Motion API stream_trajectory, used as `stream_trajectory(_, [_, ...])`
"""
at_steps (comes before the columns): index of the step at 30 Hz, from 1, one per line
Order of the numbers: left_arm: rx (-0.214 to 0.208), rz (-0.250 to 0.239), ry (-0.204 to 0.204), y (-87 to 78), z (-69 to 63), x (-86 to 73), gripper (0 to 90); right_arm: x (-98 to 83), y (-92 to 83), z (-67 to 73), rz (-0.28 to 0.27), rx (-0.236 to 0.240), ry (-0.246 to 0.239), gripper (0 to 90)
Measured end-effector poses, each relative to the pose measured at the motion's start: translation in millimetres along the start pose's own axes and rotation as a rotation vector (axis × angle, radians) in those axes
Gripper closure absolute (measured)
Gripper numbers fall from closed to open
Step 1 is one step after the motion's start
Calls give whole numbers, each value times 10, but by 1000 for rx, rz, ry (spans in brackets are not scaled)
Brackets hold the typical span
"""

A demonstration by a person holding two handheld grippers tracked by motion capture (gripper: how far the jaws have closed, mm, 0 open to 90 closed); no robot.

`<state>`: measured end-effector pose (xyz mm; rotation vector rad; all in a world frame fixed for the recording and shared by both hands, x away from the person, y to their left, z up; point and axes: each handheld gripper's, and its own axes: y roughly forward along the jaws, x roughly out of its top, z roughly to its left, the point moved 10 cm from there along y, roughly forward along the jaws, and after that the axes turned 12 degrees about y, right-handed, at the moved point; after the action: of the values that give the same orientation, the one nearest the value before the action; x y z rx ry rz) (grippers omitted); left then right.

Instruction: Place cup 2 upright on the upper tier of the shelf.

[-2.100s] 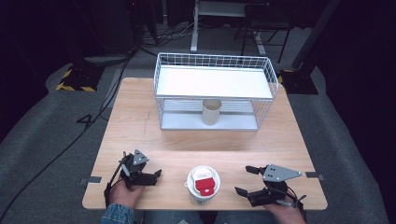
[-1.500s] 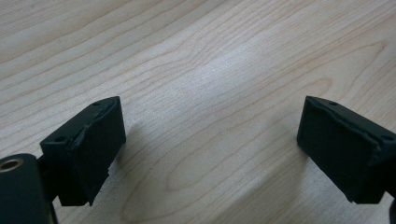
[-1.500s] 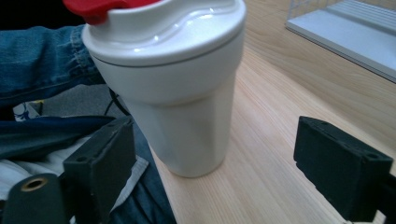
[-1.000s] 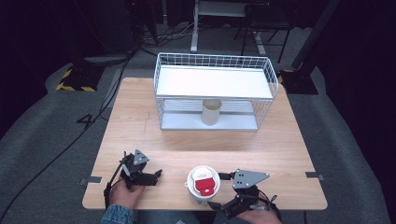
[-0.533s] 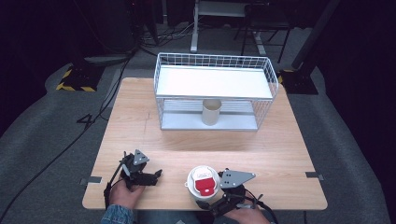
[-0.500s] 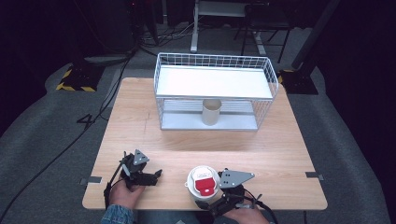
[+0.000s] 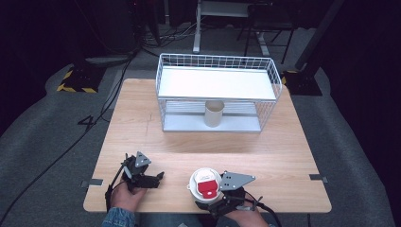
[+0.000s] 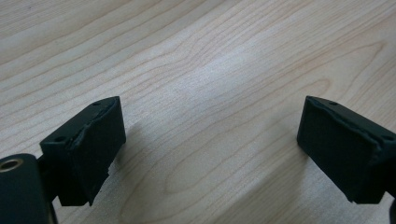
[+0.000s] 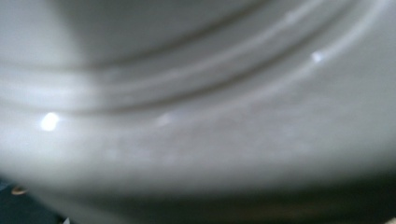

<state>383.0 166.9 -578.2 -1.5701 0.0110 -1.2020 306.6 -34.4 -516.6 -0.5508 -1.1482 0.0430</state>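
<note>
Closing on the tub at the near edge

We have the right gripper [image 7: 215,201] pressed up against the white tub [image 7: 204,184] with the red label, which stands at the table's [image 7: 142,123] near edge, well short of the wire rack [image 7: 217,61] and the beige cup [image 7: 213,113] under its shelf. Its jaws have just been closing around the tub; the right gripper view is a blur of white wall, so we cannot tell if the pads bite yet. We should squeeze squarely below the rim and confirm hold before lifting. Our left gripper [image 8: 210,149] rests apart, jaws wide over bare wood.
</note>
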Motion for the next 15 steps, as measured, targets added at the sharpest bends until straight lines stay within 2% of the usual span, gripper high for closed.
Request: stream_trajectory(15, [-4,-2,4,5,-1,4,83,21,-23,23,14,-11,-47,118])
